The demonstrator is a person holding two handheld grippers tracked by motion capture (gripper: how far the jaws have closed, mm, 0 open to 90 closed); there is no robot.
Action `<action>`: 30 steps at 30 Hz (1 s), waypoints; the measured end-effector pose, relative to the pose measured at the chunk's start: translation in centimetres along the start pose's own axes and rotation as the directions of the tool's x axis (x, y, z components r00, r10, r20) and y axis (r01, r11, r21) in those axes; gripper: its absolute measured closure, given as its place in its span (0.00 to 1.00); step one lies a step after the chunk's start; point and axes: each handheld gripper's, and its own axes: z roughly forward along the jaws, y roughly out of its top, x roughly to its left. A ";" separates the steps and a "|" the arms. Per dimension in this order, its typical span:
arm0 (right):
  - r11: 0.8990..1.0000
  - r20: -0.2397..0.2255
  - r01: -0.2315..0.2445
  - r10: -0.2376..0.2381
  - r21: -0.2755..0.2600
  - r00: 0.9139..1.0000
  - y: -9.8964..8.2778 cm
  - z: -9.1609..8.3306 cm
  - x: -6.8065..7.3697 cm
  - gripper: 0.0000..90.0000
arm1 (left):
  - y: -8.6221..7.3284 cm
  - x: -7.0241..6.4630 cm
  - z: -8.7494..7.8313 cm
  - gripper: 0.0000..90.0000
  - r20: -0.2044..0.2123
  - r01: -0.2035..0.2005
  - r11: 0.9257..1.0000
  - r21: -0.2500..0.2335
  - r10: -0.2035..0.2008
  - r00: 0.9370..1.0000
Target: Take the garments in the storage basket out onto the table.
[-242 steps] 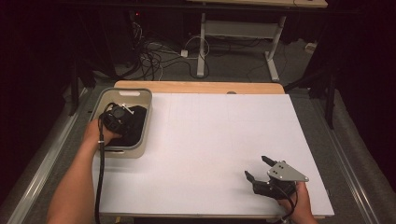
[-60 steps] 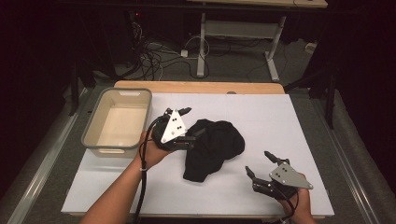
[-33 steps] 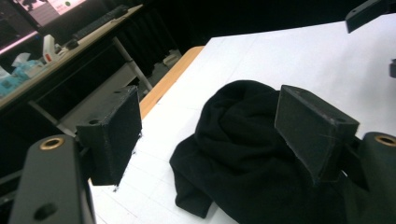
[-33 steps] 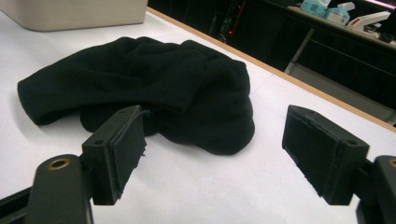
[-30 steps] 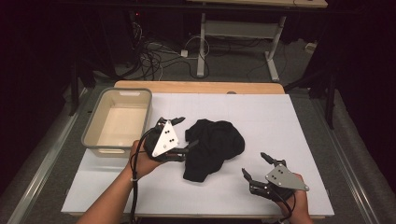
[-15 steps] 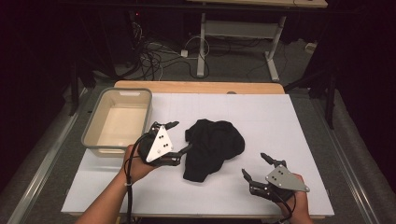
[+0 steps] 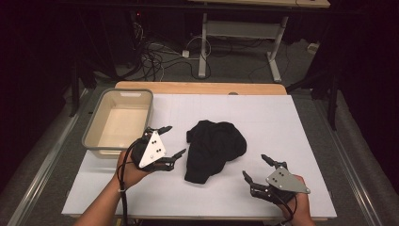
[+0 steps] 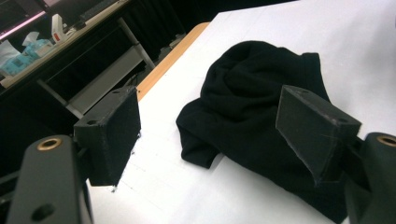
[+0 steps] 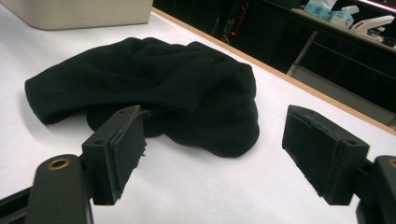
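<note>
Pulled back off the black garment (image 7: 214,149) since 2 seconds ago, the left gripper (image 7: 170,143) now sits at its 9 o'clock, jaws spread and empty. At 5 o'clock of the crumpled cloth on the white table (image 7: 301,122), the right gripper (image 7: 256,169) rests unmoved, jaws spread. An empty beige tub (image 7: 96,133) stands at 10 o'clock.

Wide-apart jaws frame a crumpled black garment (image 8: 261,112) lying on the white table (image 8: 355,42).
</note>
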 end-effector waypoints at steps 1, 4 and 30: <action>1.000 0.000 0.000 0.000 0.000 1.000 0.0 0.0 0.0 0.24 | -0.1 0.0 -0.1 0.24 -0.005 -0.005 1.000 0.003 0.005 1.000; 1.000 -0.001 0.009 -0.009 0.002 1.000 0.0 0.0 0.1 0.24 | -0.5 -0.1 -0.5 0.24 -0.005 0.005 1.000 0.001 -0.005 1.000; 0.999 -0.015 0.051 -0.051 0.011 0.999 0.1 -0.1 1.0 0.24 | -3.8 -1.1 -1.7 0.19 -0.046 -0.003 0.996 0.084 0.007 0.999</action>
